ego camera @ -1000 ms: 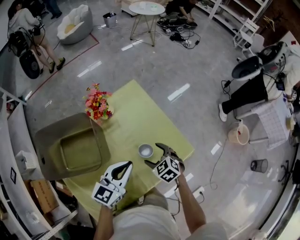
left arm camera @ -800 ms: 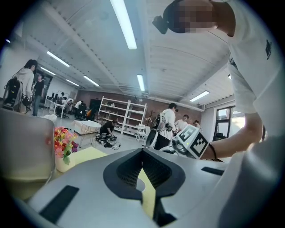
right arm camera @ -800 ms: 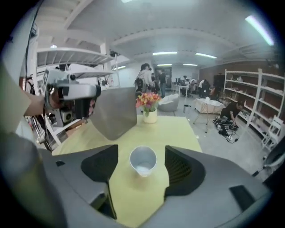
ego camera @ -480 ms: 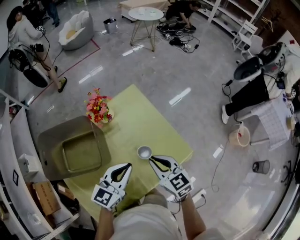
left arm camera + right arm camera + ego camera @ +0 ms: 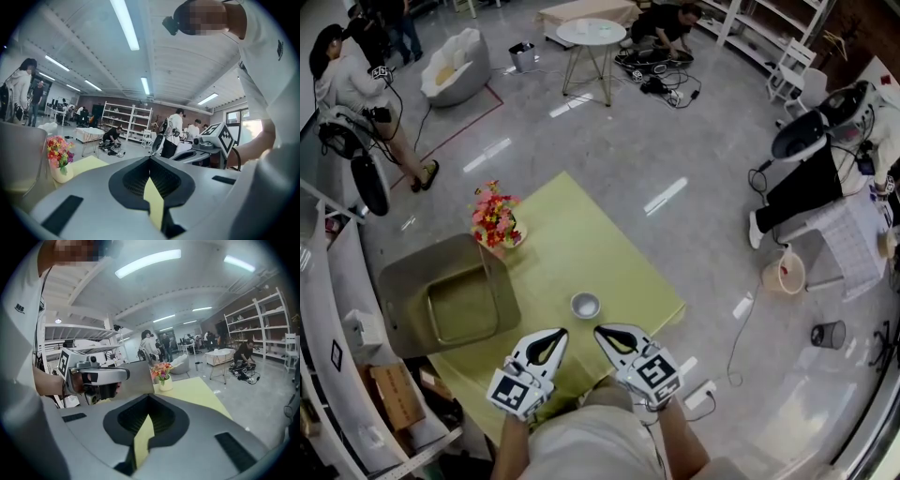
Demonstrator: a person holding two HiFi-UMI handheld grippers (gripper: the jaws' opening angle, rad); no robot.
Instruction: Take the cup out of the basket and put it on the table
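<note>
Cup point(image 5: 585, 305): out of the basket point(image 5: 403, 281), upright and mouth-up on the yellow-green tabletop point(image 5: 572, 234), near its front edge. Touched by neither gripper. Same spot as a second ago.

Right gripper point(image 5: 602, 332): clenched on nothing. Right gripper view: jaw tips together, only tabletop visible through the loop behind them. A second ago: jaws spread wide, close beside the cup on its right. Since then: jaws have just been closing with nothing between them, and now pulled back toward the person's body. Near the cup but apart from it, pointing out across the tabletop.

Left gripper point(image 5: 553, 334): clenched likewise, nothing held. Left gripper view: tips together, tabletop showing behind. Much the same place as before, at the front edge, just left of the right gripper, also apart from the cup.

Basket: at the left side of the tabletop, well apart from the cup, position unchanged.

Vase of flowers point(image 5: 495, 223): by the basket's far corner, unmoved.
</note>
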